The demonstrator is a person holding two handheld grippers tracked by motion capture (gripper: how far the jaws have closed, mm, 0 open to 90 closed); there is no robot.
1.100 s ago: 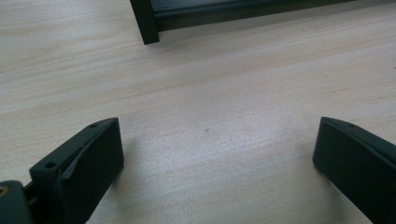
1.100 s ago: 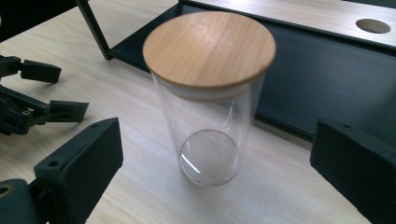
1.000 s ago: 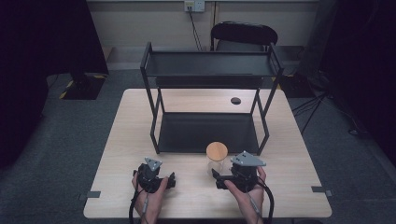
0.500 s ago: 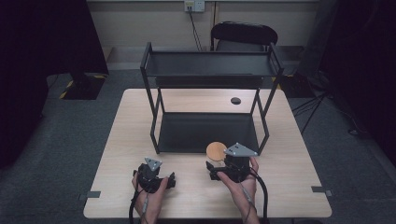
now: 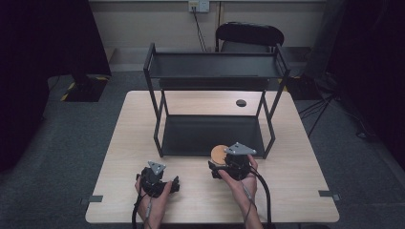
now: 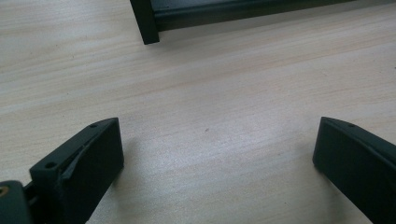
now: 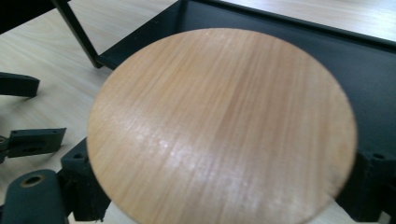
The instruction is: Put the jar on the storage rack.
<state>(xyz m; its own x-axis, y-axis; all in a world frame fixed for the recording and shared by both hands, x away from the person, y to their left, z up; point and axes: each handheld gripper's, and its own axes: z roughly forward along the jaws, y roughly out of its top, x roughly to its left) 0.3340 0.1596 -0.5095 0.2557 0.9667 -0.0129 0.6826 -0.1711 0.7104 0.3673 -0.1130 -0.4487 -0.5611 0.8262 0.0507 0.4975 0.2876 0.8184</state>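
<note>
Light wooden table (image 5: 143, 129) on grey carpeted floor (image 5: 57, 157). Black two-tier metal rack (image 5: 215, 71) standing on the table. Black chair (image 5: 248, 36) behind the table, against a pale wall (image 5: 143, 24) with a socket (image 5: 199, 5) and a hanging cable (image 5: 198, 28). Dark curtains (image 5: 43, 47) at both sides. Even overhead lighting.

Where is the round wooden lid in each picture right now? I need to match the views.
High view: the wooden lid lies at the shelf rack's front edge, just left of the right tool.
Left gripper view: not in it.
Right gripper view: the lid sits centre, between the jaws, which have just been closing.
Shared landmark: the black shelf rack.
</note>
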